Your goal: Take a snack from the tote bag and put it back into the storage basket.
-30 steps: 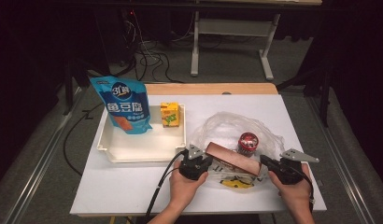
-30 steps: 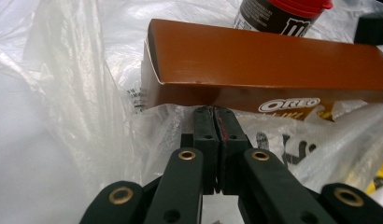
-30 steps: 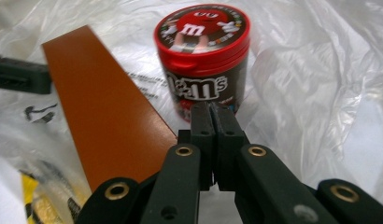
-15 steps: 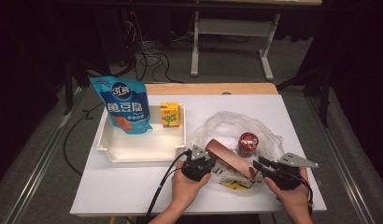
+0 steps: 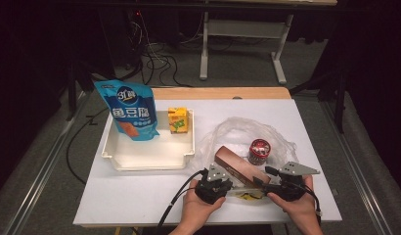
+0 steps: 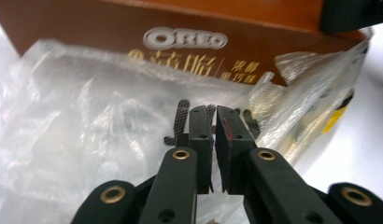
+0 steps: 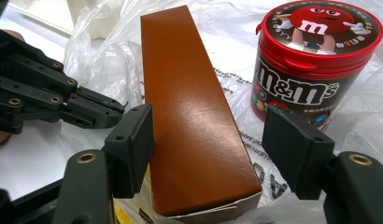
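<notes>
1. A long brown cardboard Oreo biscuit box is seen lying on a crumpled clear plastic bag at the near right part of a white table. In the high view its long axis runs diagonally, from the far left down to the near right.

2. In the right gripper view, the box stretches away from the camera, its near end sitting between the two black jaws of the right gripper. The jaws have just been opening; the pads stand apart from the box sides, with a clear gap on the right one, so nothing is gripped.

3. The left gripper is closed, its pads pinching a fold of the clear plastic bag. The box lies just beyond its fingertips, broadside on, with the printed face towards them.

4. Judged from this, the right gripper is the better placed for the box: it already straddles the near end and would only need to close across the short width.

5. Just beside the box on the right, a round red-lidded M&M's tub stands upright on the bag.

6. Well apart to the left, a shallow white plastic tray holds an upright blue snack pouch and a small yellow drink carton.
</notes>
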Demonstrator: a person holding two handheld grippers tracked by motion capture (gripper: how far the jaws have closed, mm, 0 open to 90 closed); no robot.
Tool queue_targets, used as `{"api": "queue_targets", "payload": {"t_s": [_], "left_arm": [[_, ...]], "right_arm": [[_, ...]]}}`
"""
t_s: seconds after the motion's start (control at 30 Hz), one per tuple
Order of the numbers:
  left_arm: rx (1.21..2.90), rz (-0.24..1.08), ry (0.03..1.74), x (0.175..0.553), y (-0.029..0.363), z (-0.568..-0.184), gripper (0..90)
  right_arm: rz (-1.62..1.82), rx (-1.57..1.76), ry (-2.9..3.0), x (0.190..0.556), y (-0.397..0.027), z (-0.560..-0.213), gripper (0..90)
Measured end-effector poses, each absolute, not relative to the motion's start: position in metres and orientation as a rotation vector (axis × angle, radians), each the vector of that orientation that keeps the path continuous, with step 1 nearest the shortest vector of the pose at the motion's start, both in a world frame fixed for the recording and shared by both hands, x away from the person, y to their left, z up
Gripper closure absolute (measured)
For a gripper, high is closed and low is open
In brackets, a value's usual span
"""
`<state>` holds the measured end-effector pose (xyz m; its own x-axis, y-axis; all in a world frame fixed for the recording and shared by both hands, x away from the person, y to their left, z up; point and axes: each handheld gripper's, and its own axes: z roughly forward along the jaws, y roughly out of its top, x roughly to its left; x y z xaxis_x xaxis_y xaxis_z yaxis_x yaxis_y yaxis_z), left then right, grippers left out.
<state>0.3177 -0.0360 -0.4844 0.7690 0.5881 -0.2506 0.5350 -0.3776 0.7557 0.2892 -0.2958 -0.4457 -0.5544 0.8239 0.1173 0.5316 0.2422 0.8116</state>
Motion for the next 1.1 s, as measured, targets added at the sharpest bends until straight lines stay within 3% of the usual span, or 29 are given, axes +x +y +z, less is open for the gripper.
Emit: {"api": "queue_targets", "payload": {"t_s": [0.27, 0.8, 1.1], "left_arm": [[2.065, 0.052, 0.853, 0.32, -0.037, -0.485, 86.7], [2.067, 0.046, 0.848, 0.32, -0.037, -0.486, 86.7], [2.067, 0.046, 0.848, 0.32, -0.037, -0.486, 86.7]], "right_arm": [[1.182, 1.2, 2.265, 0.287, -0.291, -0.451, 30.8], [0.916, 1.237, 2.337, 0.296, -0.289, -0.475, 34.1], [1.106, 1.222, 2.271, 0.291, -0.295, -0.462, 26.3]]}}
